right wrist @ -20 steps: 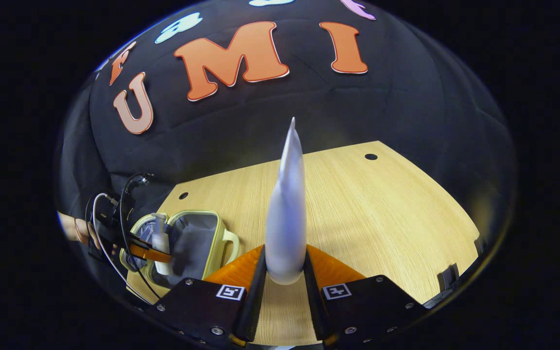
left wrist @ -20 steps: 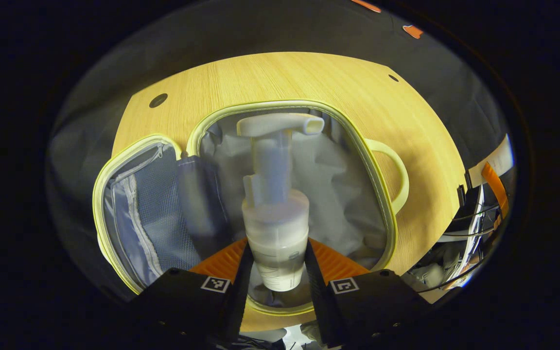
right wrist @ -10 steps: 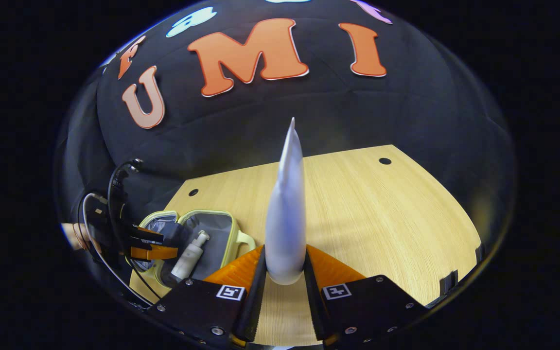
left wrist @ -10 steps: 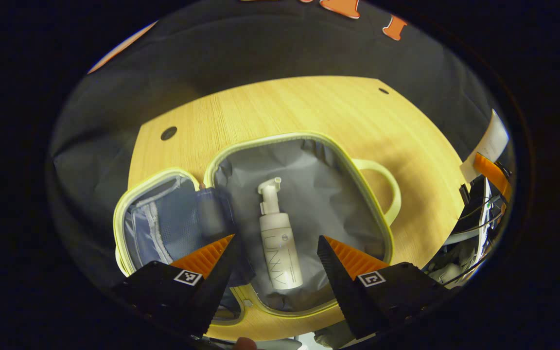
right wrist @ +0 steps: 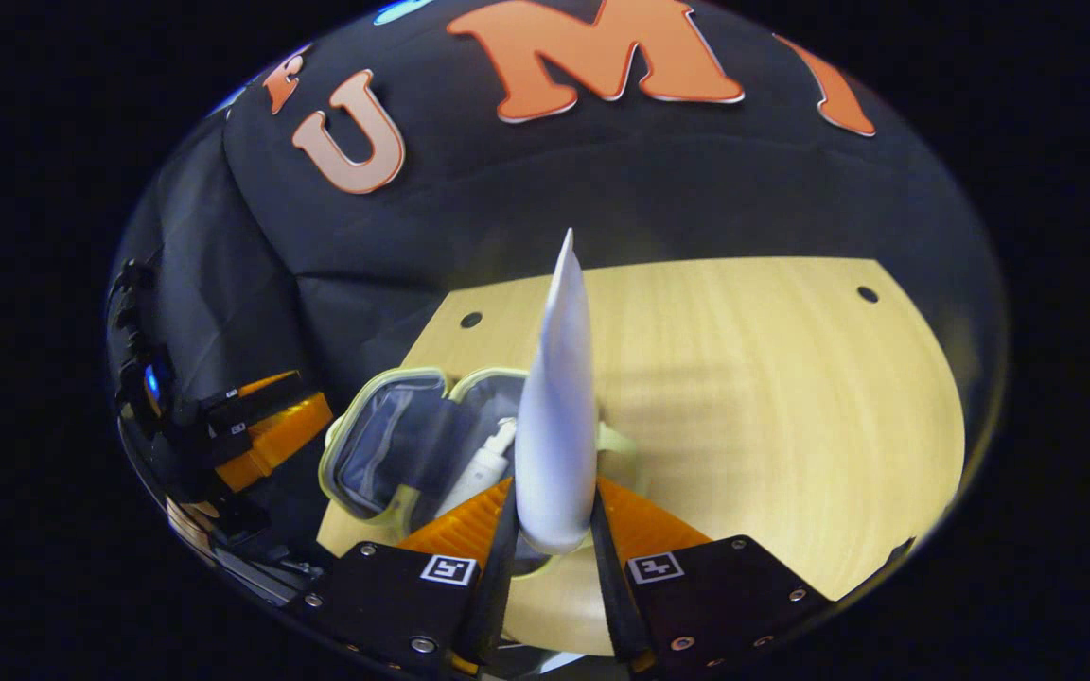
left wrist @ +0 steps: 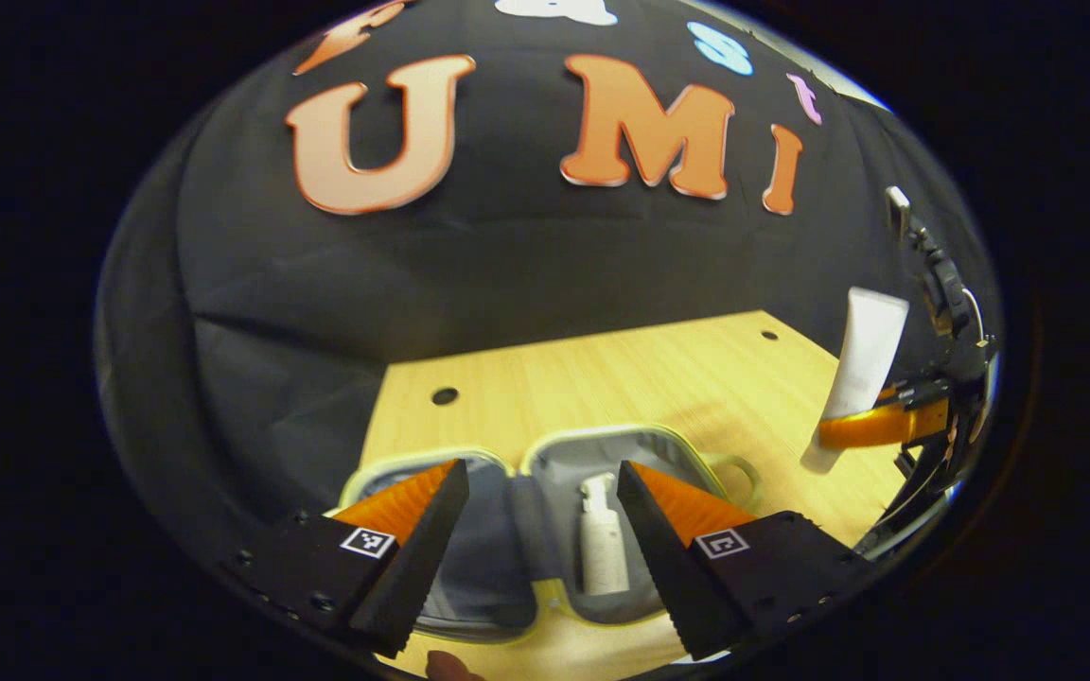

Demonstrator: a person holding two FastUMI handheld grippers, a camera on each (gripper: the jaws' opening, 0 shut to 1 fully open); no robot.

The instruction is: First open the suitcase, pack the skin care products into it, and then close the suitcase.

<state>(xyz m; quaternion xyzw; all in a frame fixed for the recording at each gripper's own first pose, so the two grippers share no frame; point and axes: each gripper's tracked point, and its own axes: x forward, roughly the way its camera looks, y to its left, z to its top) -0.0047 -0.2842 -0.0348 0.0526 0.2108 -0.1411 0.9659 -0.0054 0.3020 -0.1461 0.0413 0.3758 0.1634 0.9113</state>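
A small suitcase with a pale yellow-green rim lies open on the wooden table, grey lining up. A white pump bottle lies in its right half. My left gripper hangs open above the case, nothing between its fingers. In the right gripper view, my right gripper is shut on a white tube that stands upright, flat end up. Behind the tube lie the open suitcase and the pump bottle. In the left gripper view the tube and right gripper hang at the right, over the table.
The wooden table stretches bare to the right of the suitcase, with small round holes near its far corners. The suitcase handle sticks out on its right side. The left gripper and its cables show at the left in the right gripper view.
My left gripper let go of the pump bottle, which now lies in the suitcase, and has lifted and tilted up. My right gripper has carried the tube left, towards the suitcase.
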